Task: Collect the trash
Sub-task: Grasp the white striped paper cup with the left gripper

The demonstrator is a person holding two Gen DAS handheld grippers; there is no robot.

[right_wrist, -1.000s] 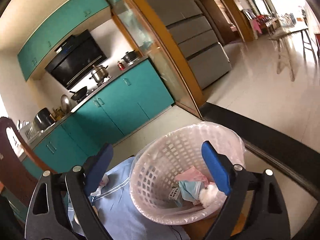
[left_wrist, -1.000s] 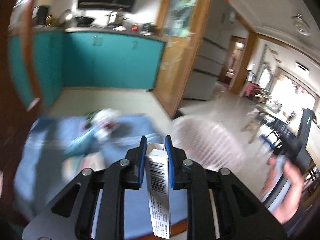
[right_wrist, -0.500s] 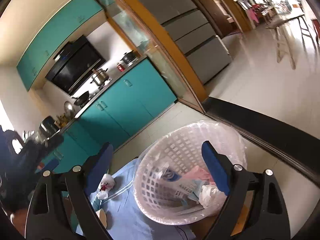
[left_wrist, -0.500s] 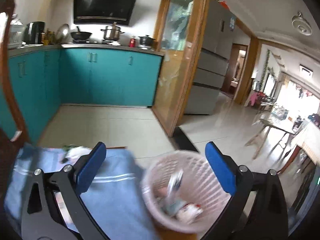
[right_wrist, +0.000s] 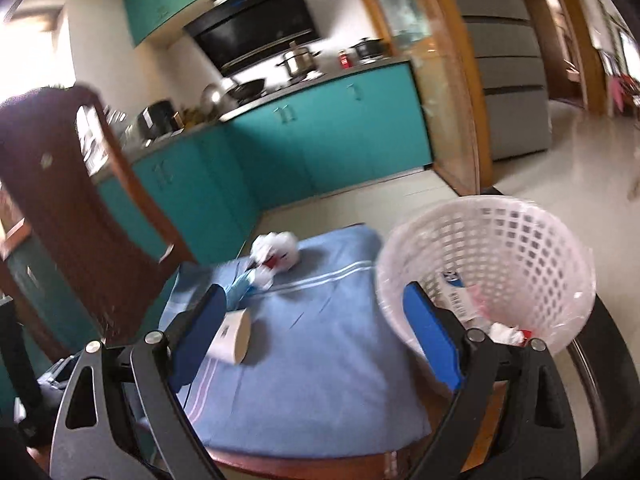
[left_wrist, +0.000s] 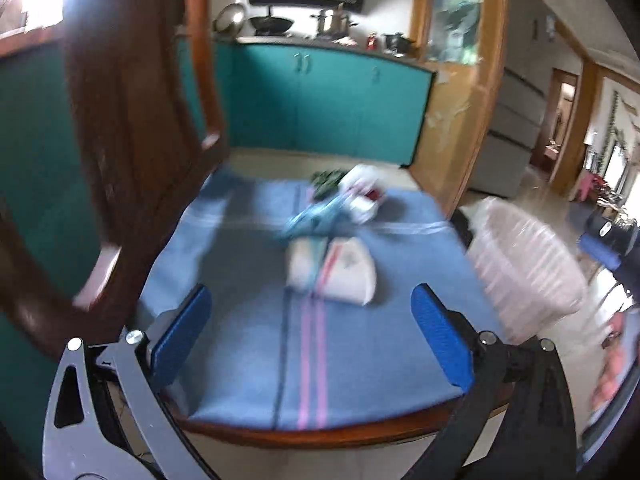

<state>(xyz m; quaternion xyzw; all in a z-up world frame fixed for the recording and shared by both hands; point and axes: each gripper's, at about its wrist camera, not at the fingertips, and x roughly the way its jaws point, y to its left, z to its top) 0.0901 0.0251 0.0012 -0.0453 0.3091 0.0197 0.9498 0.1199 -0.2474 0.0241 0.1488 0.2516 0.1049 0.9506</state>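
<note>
Basket (right_wrist: 516,248): white lattice bin with a clear liner, standing at the right edge of the worktop (left_wrist: 280,428).

Already in the basket: a white carton with blue print (right_wrist: 454,288), a crumpled white-and-red scrap (right_wrist: 506,332), something pink beneath; exact count cannot be told.

Left outside the basket, on the blue cloth (right_wrist: 320,352):
- white paper pack (left_wrist: 340,272), nearest the basket;
- light-blue wrapper (left_wrist: 316,216), beyond the pack;
- crumpled white-and-red bag (right_wrist: 276,252), at the far edge;
- dark green scrap (left_wrist: 326,178), beside the bag, blurred.

Left hand-held gripper (left_wrist: 312,336): released, jaws wide, nothing between them, aimed at the paper pack.

Right hand-held gripper (right_wrist: 316,328): released, empty, next to the basket.

Judged progress: partly done; about four pieces remain.
</note>
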